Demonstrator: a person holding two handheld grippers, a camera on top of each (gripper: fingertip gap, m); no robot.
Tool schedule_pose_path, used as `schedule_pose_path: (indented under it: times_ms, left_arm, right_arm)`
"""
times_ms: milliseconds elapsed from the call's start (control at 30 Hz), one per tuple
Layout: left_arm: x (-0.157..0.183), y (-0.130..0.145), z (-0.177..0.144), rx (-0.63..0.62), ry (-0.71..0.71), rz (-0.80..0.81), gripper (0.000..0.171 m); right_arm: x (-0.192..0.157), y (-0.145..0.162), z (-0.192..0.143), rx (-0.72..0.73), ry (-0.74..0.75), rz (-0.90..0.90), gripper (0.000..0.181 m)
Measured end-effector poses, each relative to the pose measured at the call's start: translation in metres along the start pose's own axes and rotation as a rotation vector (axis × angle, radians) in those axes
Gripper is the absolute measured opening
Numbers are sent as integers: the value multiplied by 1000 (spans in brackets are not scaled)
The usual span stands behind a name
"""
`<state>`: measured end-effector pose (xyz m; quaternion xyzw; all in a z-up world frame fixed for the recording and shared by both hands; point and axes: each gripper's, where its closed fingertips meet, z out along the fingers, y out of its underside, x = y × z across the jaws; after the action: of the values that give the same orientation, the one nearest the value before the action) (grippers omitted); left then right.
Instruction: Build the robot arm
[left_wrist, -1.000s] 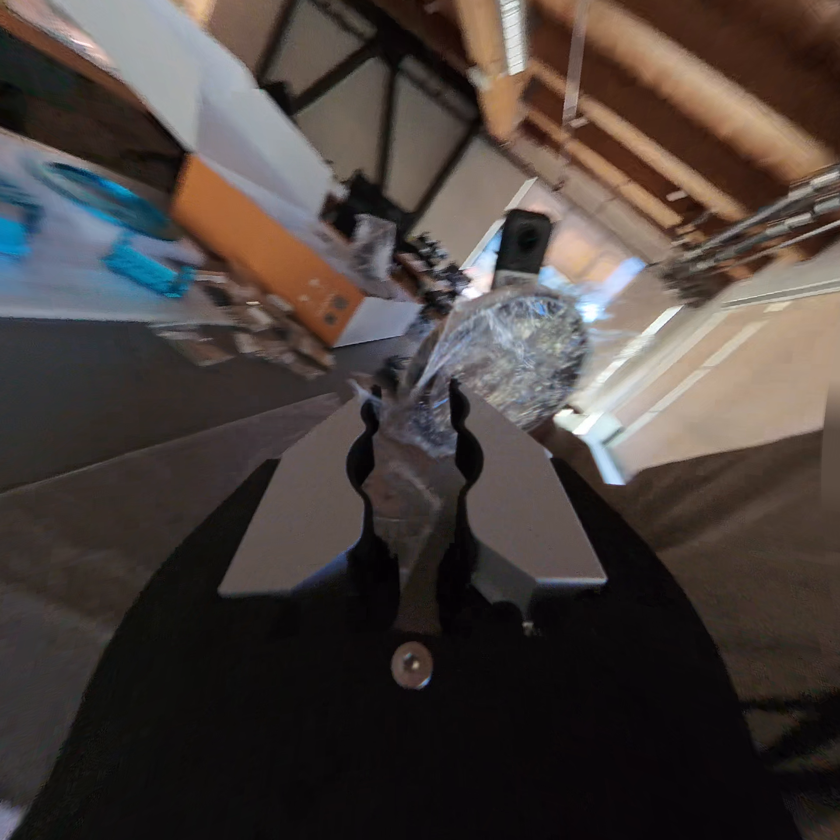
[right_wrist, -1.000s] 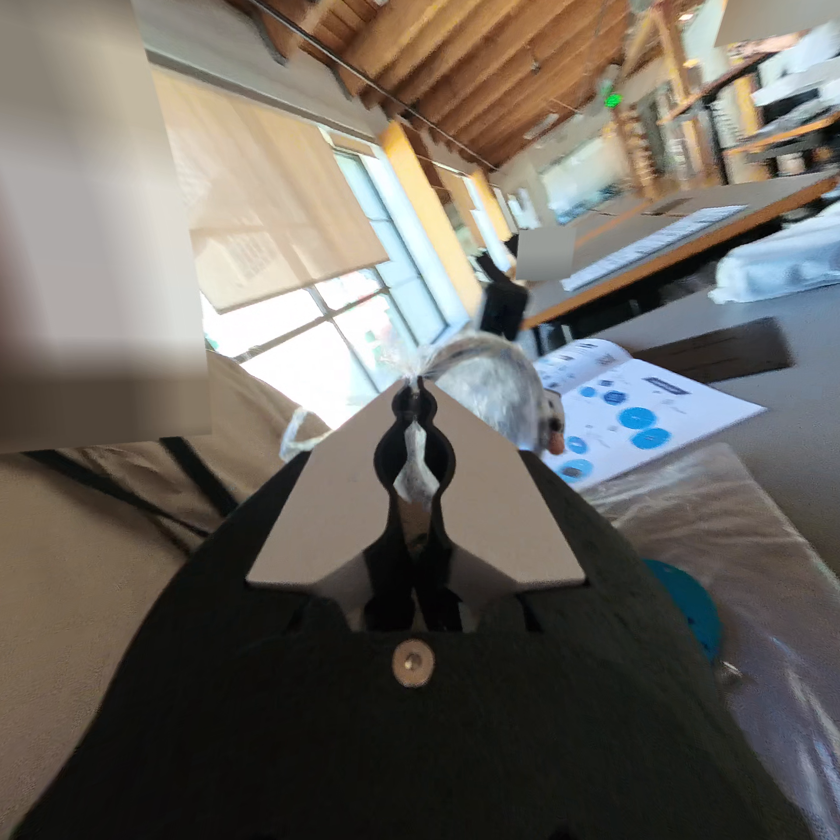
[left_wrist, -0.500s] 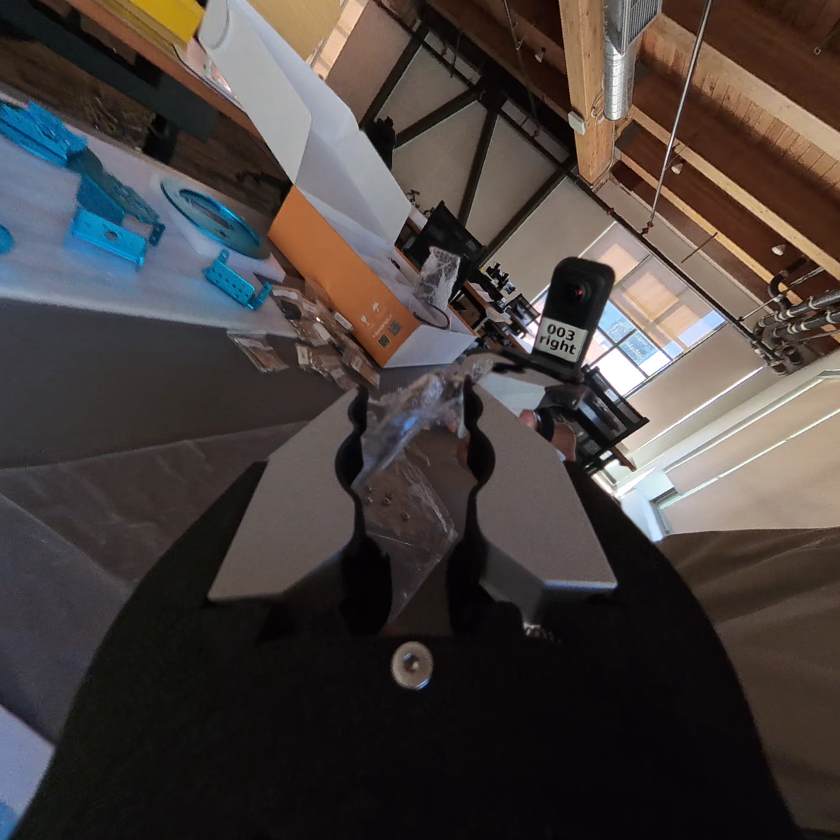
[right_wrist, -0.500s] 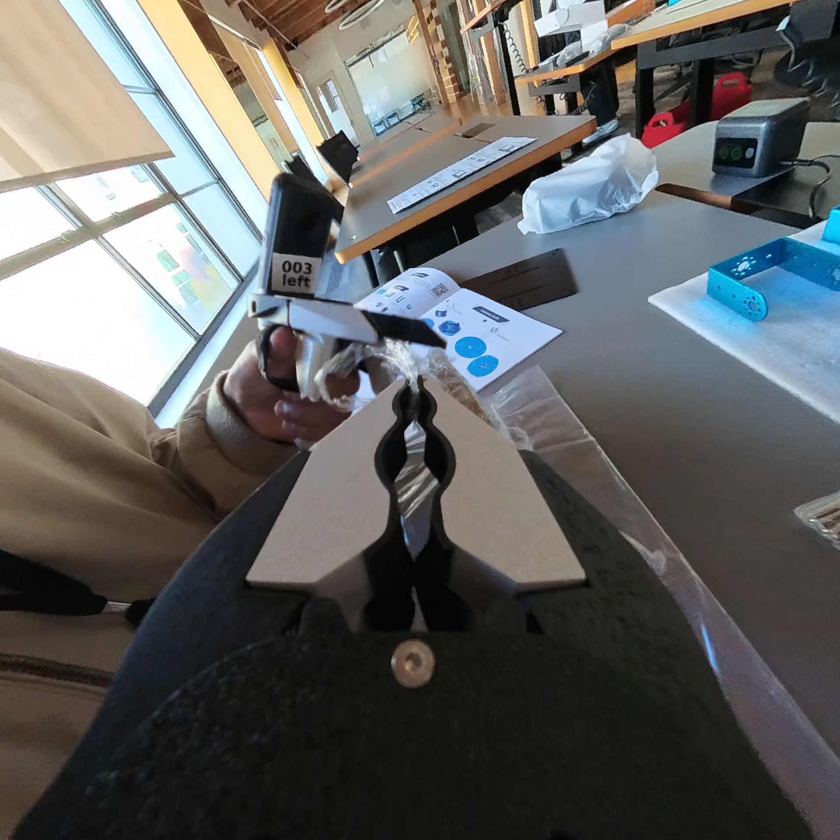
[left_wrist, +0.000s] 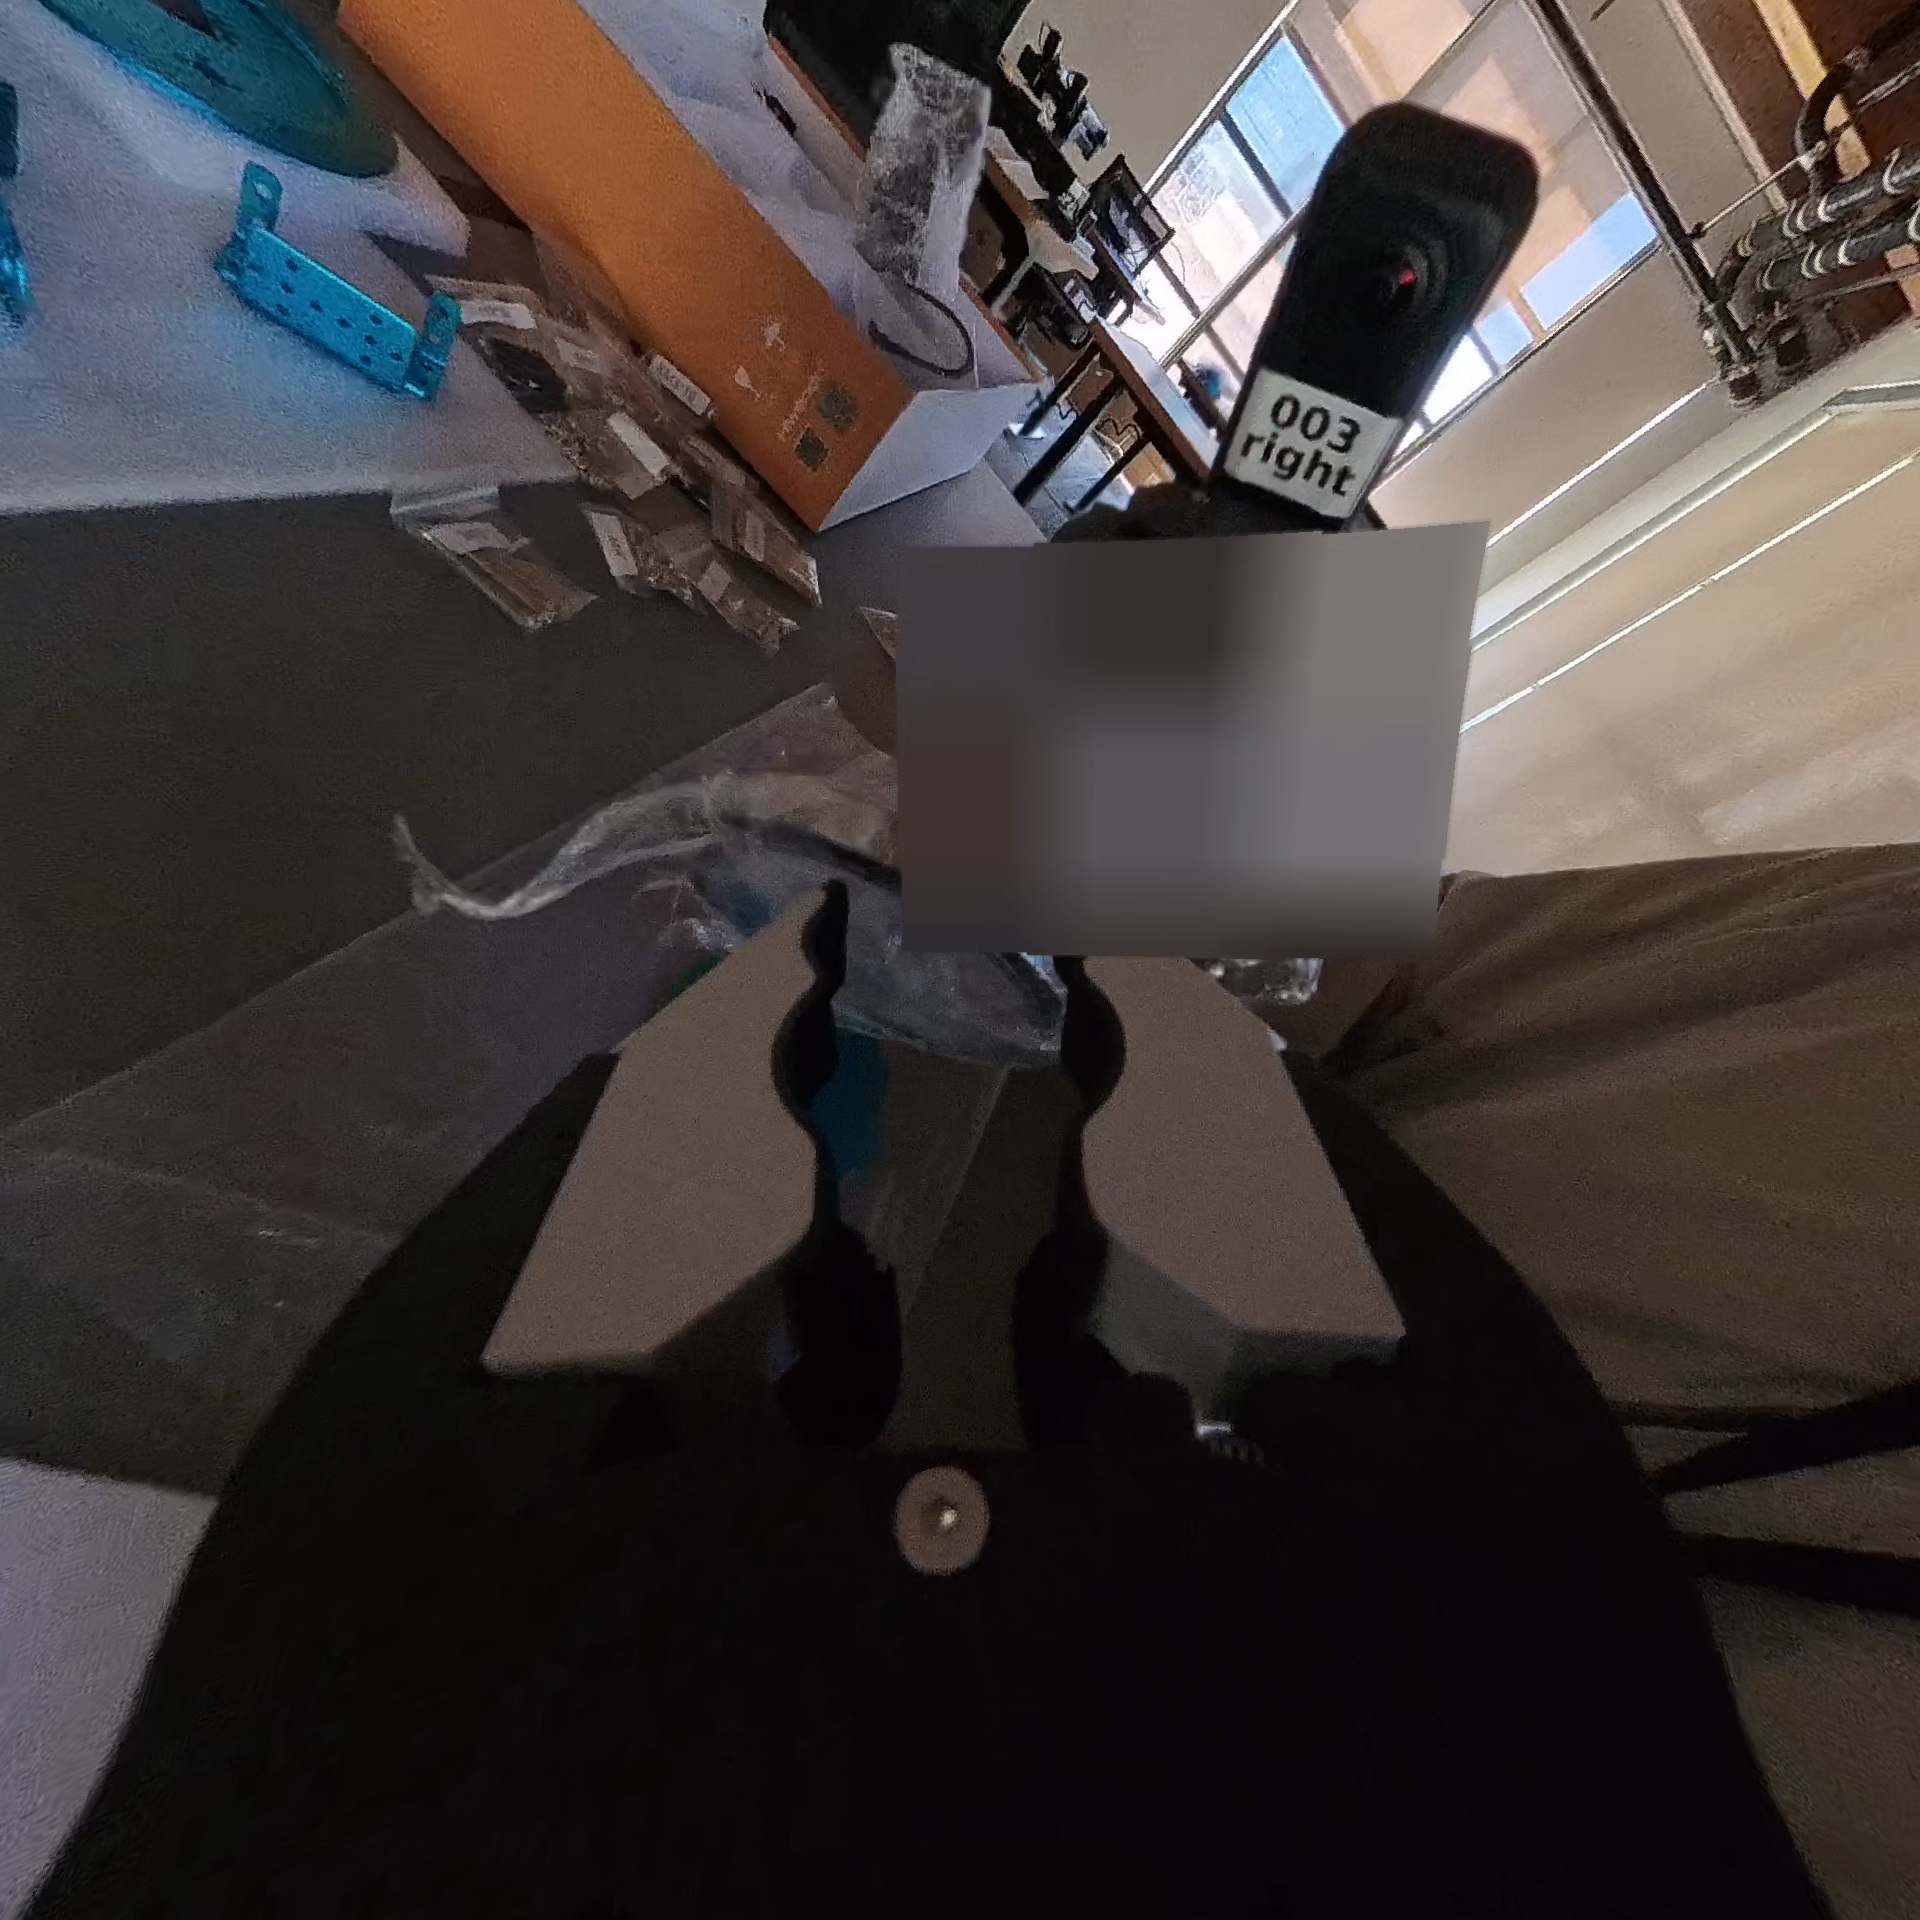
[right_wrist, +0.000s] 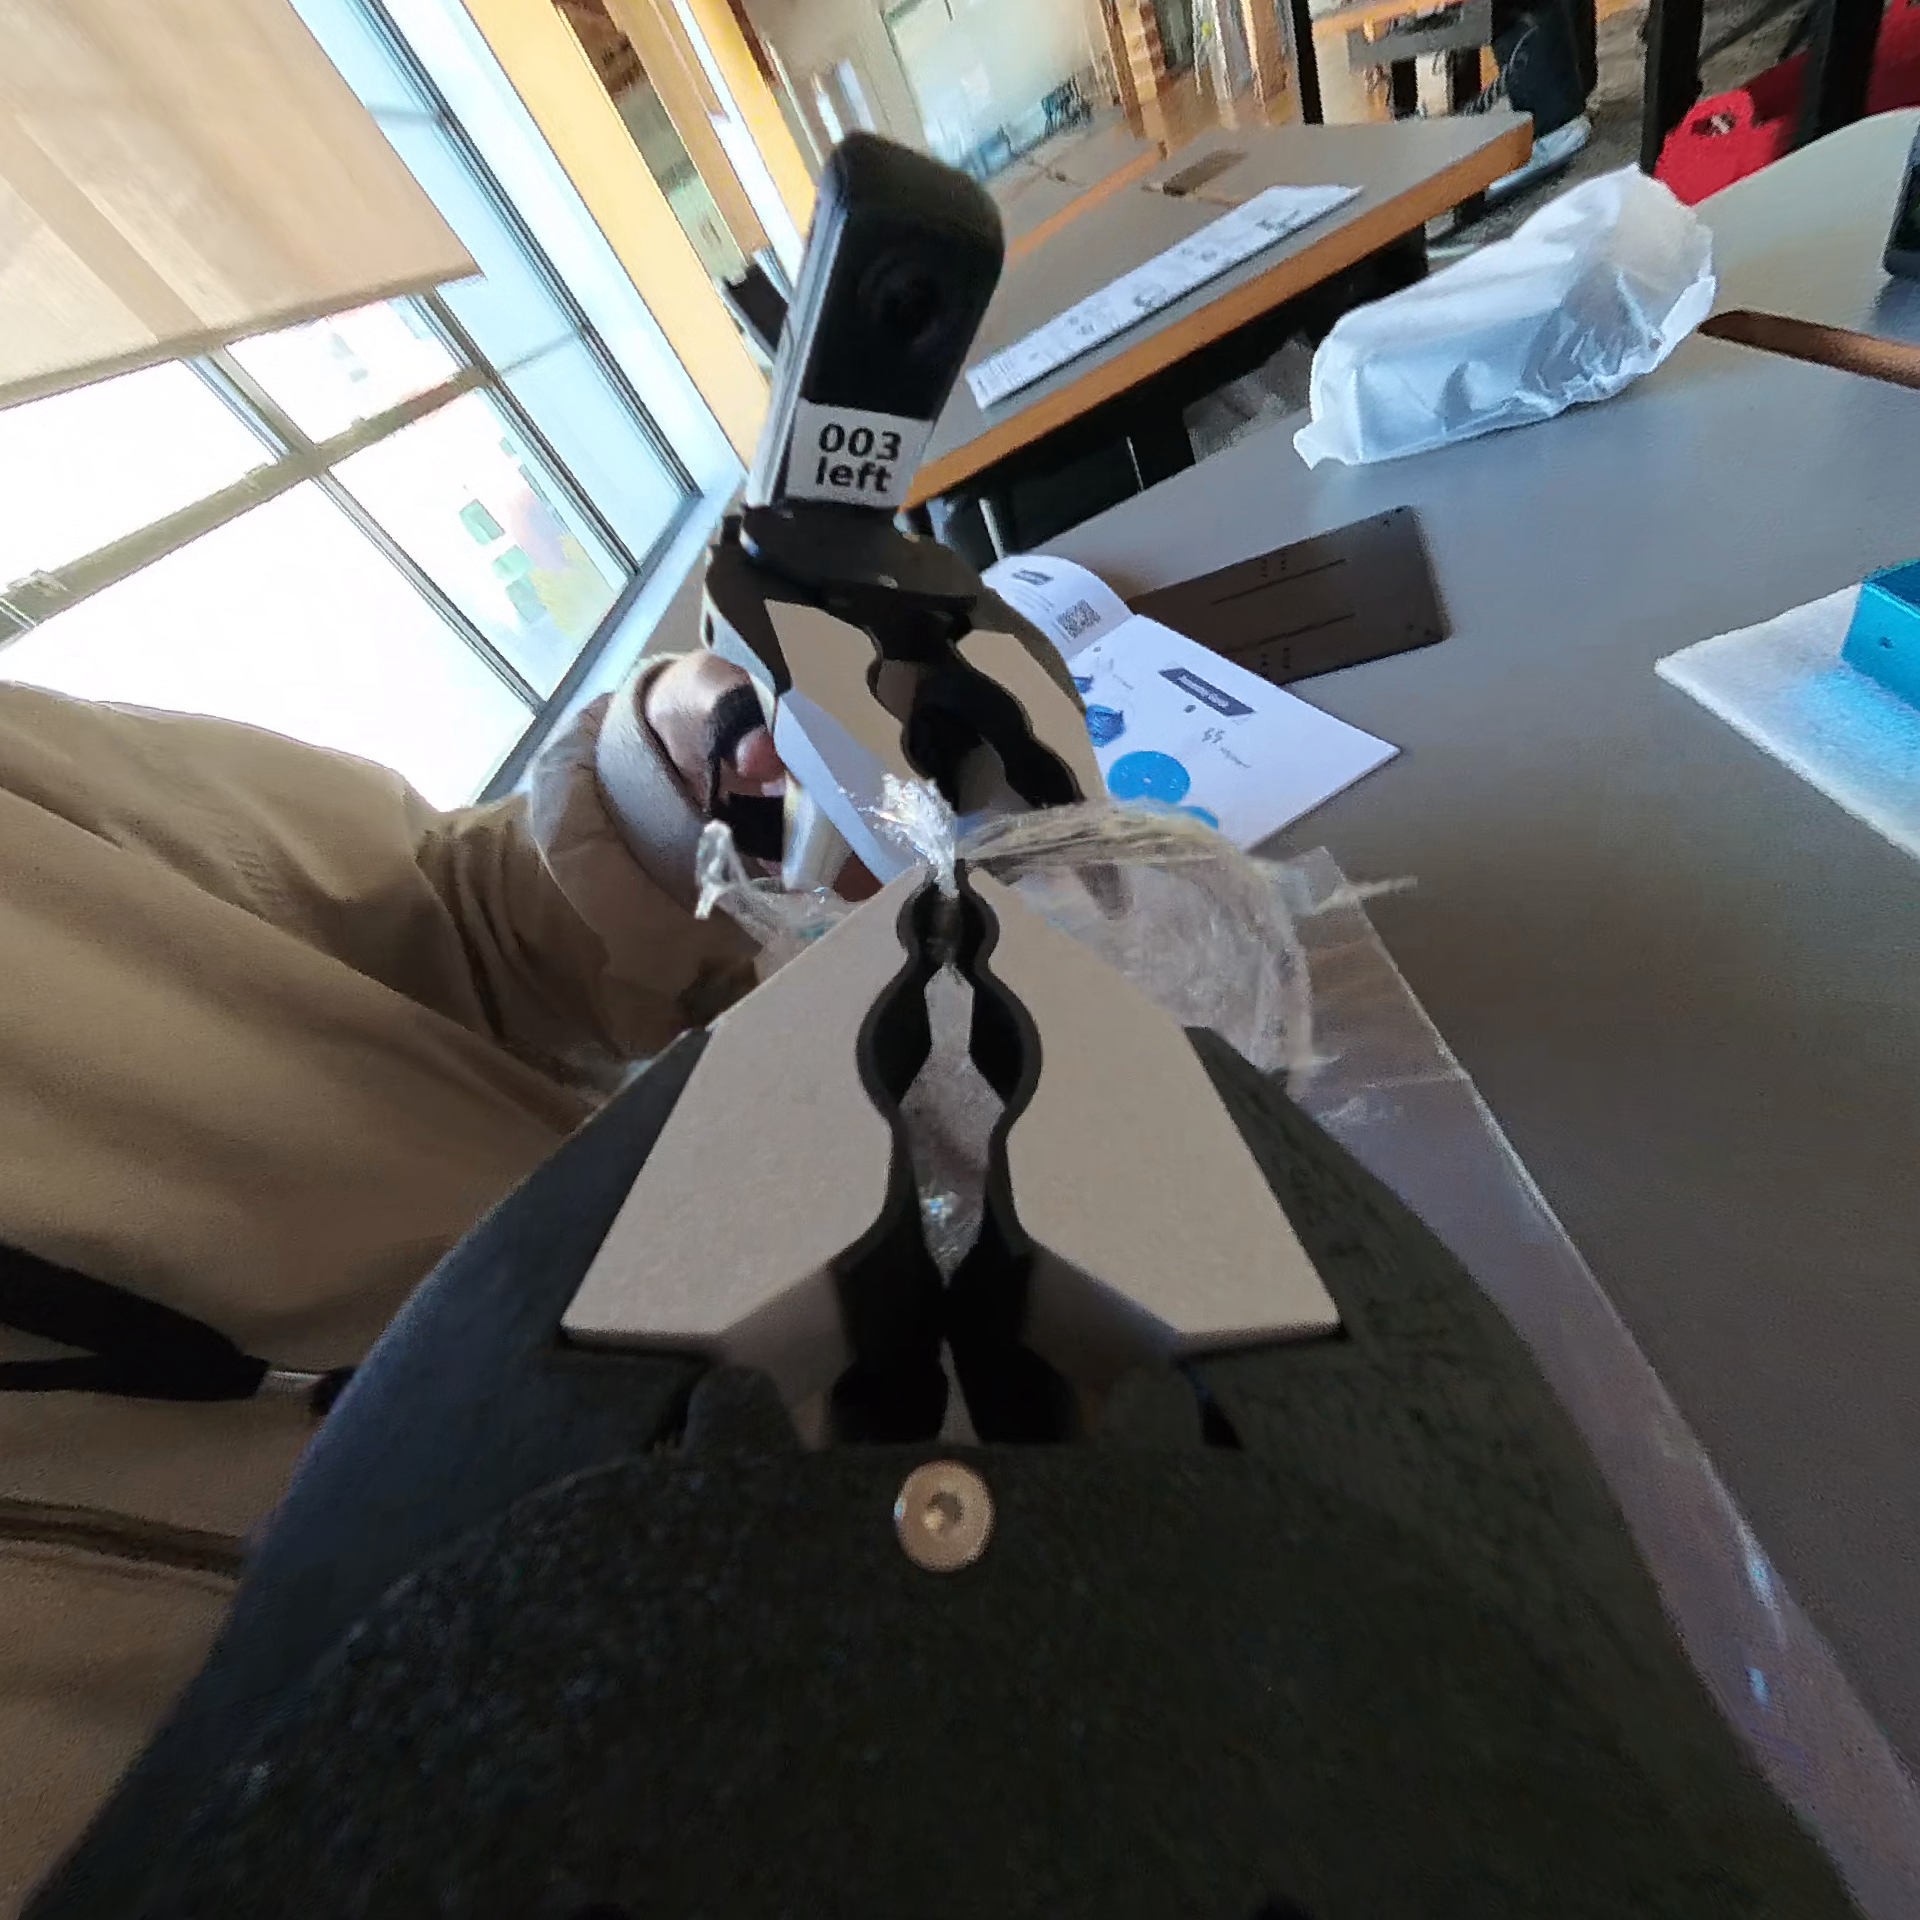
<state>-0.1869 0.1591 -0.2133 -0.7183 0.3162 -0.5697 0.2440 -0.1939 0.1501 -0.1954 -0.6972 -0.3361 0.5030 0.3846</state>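
My right gripper (right_wrist: 940, 883) is shut on a bunched edge of a clear plastic bag (right_wrist: 1143, 914), which hangs off its tips above the grey table (right_wrist: 1610, 935). My left gripper (left_wrist: 951, 977) is open, its jaws wide apart, with the crumpled bag (left_wrist: 644, 831) just beyond its tips and something blue (left_wrist: 852, 1081) showing through the plastic. In the right wrist view the left gripper (right_wrist: 956, 821) faces mine, tips close to the bag's twisted end, held by a hand in a tan sleeve (right_wrist: 260, 935). A blurred patch hides the right gripper's fingers in the left wrist view.
An orange box (left_wrist: 665, 208), a blue metal bracket (left_wrist: 332, 312) and several small packets (left_wrist: 665, 540) lie on the table behind. A booklet (right_wrist: 1195, 727), a black plate (right_wrist: 1309, 613), a white wrapped bundle (right_wrist: 1507, 332) and a white sheet (right_wrist: 1787, 707) sit farther off. Both grippers' tips are close together, under 4 cm apart. The left tips stand about 25 cm off the blue metal bracket (left_wrist: 332, 312).
My left gripper has opened wider and let go of the bag. My right gripper stays shut on it. The two grippers have come closer together and lower, toward the table.
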Motion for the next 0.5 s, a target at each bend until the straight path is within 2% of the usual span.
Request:
schedule_pose_path:
  times_ms: [100, 200, 333, 500]
  left_arm:
    - [-11, 3, -10, -30, 0, -58, 24]
    - [-33, 7, -19, -65, -132, -7, 10]
    - [-51, 2, -41, -19, -236, 39, 11]
    - [-65, 9, -60, 42, -275, 47, 9]
  right_arm:
    - [8, 0, 16, -68, 18, -24, 0]
    - [5, 9, 36, -147, 9, -65, 0]
    - [23, 12, 38, -147, 86, -20, 0]
    - [61, 23, 28, -52, 144, 227, 0]
